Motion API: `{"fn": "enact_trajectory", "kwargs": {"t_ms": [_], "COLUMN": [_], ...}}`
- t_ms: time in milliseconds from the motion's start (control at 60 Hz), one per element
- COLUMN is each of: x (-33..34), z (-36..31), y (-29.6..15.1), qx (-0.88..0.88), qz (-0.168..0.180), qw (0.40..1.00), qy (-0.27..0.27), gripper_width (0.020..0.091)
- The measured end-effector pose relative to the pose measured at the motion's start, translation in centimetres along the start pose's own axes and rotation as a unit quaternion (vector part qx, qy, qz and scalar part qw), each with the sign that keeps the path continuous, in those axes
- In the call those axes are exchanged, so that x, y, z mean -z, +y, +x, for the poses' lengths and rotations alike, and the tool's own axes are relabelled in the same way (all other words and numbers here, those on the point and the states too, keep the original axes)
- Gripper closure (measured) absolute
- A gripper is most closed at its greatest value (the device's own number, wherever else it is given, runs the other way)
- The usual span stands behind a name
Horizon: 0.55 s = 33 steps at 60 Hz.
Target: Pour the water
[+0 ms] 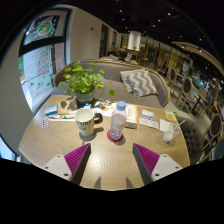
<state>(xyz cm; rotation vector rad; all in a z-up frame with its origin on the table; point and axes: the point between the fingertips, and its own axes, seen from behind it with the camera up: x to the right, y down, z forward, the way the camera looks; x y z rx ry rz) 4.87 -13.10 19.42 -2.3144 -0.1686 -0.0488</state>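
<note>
Gripper view: gripper [110, 160] hanging open, bottle [118, 121] standing upright just ahead between the fingers, mug [86, 123] sitting left.

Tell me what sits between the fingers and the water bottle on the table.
Nothing visible does. The gripper is open, and only bare table lies between its fingers and the water bottle just ahead. The mug stands beside the bottle, off the direct line, with the potted plant beyond it.
</note>
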Motion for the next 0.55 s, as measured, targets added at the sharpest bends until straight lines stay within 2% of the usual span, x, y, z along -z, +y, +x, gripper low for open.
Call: {"fn": "enact_trajectory", "kwargs": {"t_ms": [233, 550], "x": [5.8, 7.5], "z": [-1.9, -2.6], "y": [0.8, 2.6], "qx": [-0.009, -0.02], "qz": [0.002, -0.005], "qw": [1.0, 1.0], "qy": [0.009, 0.016], "gripper_width": [0.0249, 0.0249]}}
